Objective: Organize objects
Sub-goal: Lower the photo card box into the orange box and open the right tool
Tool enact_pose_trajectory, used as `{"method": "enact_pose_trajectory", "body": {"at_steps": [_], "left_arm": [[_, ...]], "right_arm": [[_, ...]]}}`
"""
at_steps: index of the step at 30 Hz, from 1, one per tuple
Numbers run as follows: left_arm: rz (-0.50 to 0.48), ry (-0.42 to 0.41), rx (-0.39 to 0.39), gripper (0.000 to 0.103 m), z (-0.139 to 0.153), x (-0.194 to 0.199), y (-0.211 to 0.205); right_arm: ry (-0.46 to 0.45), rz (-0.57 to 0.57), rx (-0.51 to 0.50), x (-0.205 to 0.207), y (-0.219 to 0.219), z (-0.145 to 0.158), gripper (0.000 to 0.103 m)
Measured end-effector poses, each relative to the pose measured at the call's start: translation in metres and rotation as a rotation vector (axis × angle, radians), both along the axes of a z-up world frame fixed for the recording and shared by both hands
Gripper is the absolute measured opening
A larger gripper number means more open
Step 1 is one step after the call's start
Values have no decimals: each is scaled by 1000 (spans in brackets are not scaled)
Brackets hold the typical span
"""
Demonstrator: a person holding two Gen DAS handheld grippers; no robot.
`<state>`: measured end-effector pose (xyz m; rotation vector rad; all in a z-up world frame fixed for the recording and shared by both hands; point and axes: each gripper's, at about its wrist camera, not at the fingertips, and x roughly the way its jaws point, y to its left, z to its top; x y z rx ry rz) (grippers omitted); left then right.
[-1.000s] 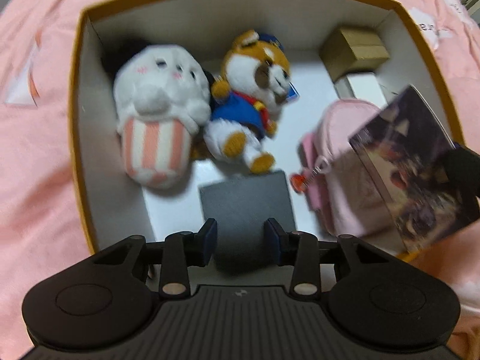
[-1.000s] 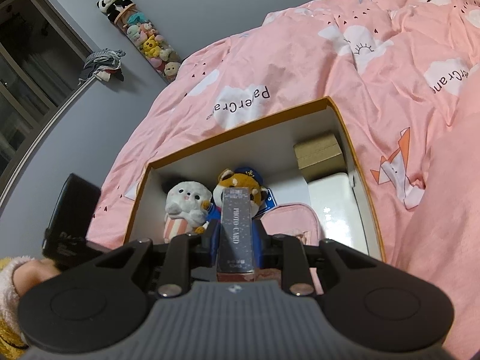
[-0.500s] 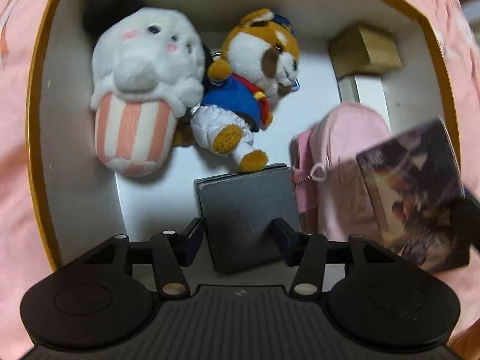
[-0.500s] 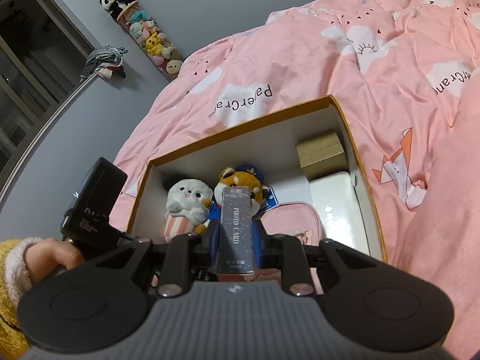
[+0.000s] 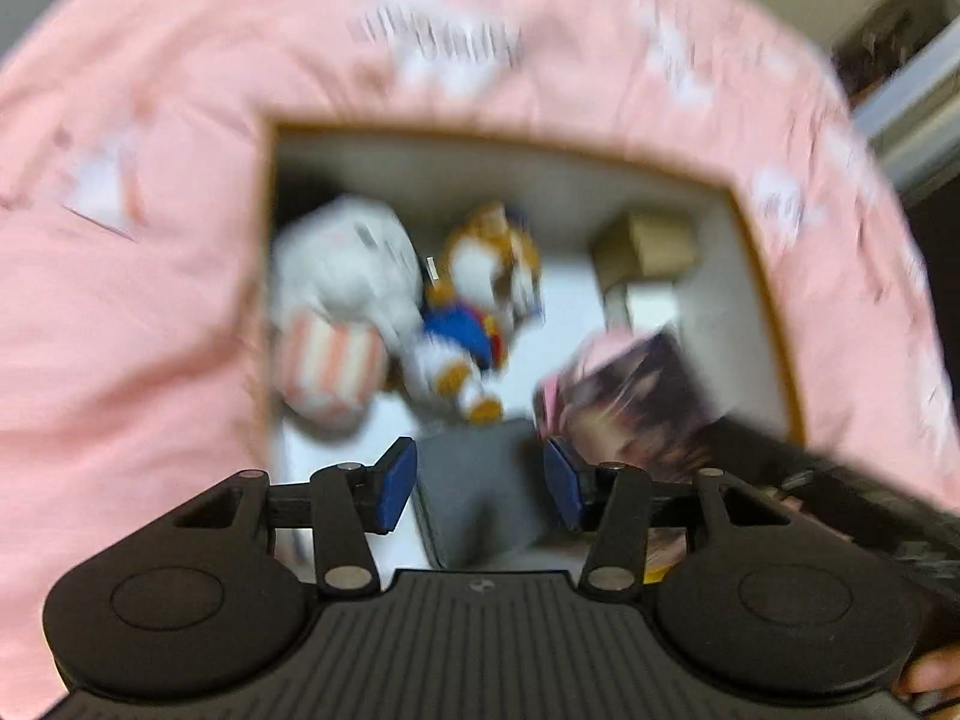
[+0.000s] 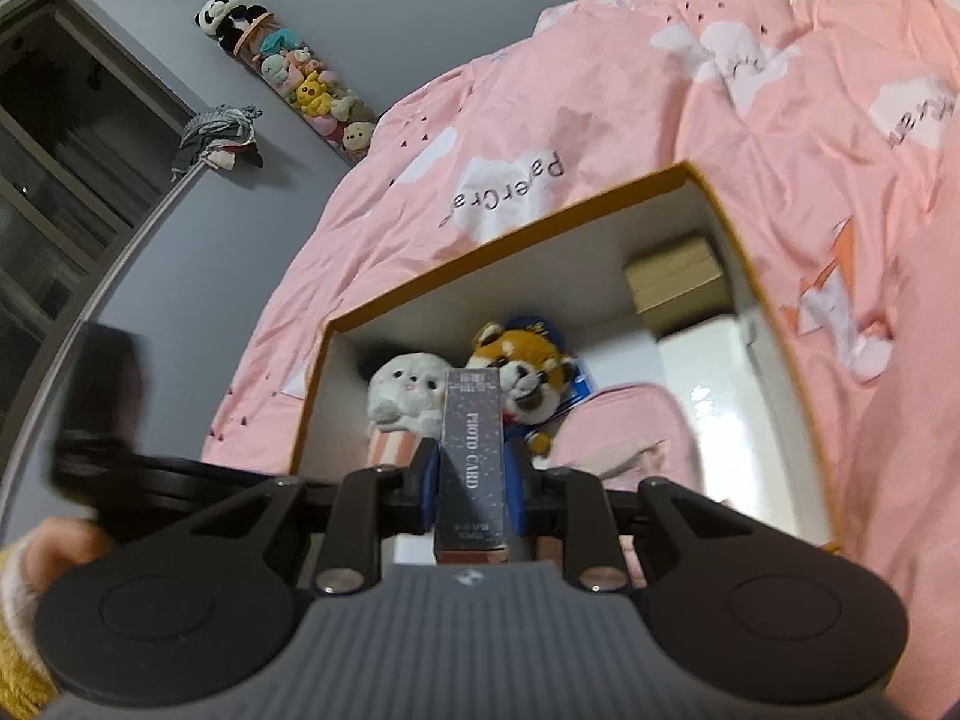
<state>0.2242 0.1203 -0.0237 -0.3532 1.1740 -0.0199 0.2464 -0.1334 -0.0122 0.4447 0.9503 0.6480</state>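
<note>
Box (image 6: pixel 528 276): open-topped, orange rim, white inside, resting on the pink bedspread (image 6: pixel 600 120).
Left gripper (image 5: pixel 480 483): above the box's near edge, pointing down into it; view blurred. Jaws wide and closing slightly, blue pads clear of everything; nothing gripped.
Dark flat case (image 5: pixel 480 492): lying on the box floor at the near edge, seen between the left pads but not touched by them.
Right gripper (image 6: pixel 471 495): over the box's near edge, jaws narrow and clamped on the photo-card box.
Photo-card box (image 6: pixel 471 456): slim, dark, speckled, lettered "PHOTO CARD", held upright between the right pads, above the box interior.
White plush (image 6: pixel 405 396): striped pink-and-white base, far-left corner of the box.
Orange dog plush (image 6: pixel 522 366): blue outfit and cap, just beside the white plush, touching it.
Pink pouch (image 6: pixel 624 426): right of centre, near edge.
Brown carton (image 6: pixel 675 282): far-right corner.
White carton (image 6: pixel 702 366): along the right wall, just in front of the brown carton.
Plush row (image 6: pixel 294 78): hanging on the grey wall beyond the bed.
</note>
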Motion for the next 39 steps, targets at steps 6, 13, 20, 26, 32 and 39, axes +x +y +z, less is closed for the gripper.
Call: {"method": "enact_pose_trajectory", "body": {"at_steps": [6, 13, 20, 26, 32, 39], "left_arm": [[160, -148, 48, 50, 20, -10, 20], [254, -122, -38, 37, 7, -43, 55], [273, -107, -112, 27, -12, -46, 60], [280, -110, -130, 24, -16, -47, 61], [290, -111, -139, 24, -18, -48, 61], [301, -115, -151, 23, -19, -52, 62]], "right_arm": [[104, 48, 70, 0, 40, -15, 24], [298, 56, 70, 8, 78, -41, 24], [375, 110, 29, 17, 102, -57, 24], [414, 184, -73, 26, 123, -73, 24], [392, 293, -210, 22, 139, -80, 28], [160, 363, -357, 2, 142, -50, 37]]}}
